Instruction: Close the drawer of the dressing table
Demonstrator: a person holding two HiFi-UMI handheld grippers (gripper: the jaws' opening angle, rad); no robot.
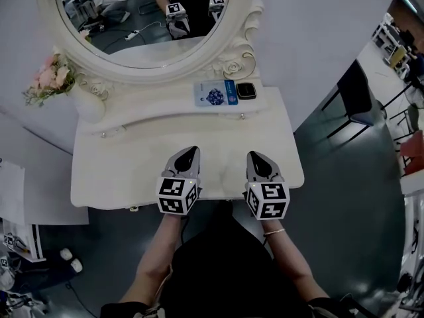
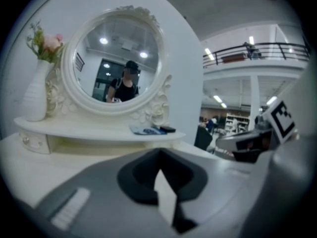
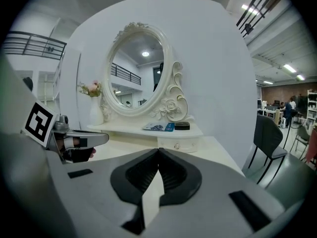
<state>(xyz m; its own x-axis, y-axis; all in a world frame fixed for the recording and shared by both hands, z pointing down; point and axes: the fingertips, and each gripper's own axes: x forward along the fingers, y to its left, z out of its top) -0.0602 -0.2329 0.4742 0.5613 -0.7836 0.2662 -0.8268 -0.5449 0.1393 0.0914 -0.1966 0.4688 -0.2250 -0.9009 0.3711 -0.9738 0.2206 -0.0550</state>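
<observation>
The drawer [image 1: 134, 208] sits pushed in beneath the front edge of the dressing table [image 1: 119, 171], with only a knob showing under the rim. Both tools hang over the front strip of the surface, side by side but apart. The left tool [image 1: 191, 152] and the right tool [image 1: 255, 158] are each clenched on nothing, tips toward the raised shelf [image 1: 152, 111]. Bare surface lies between the tips and the shelf. A black chair [image 1: 354, 95] stands well off the right edge, on dark floor.

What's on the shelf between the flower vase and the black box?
A blue-and-white packet lies flat beside the black box; the shelf toward the vase is bare, in the head view.
</observation>
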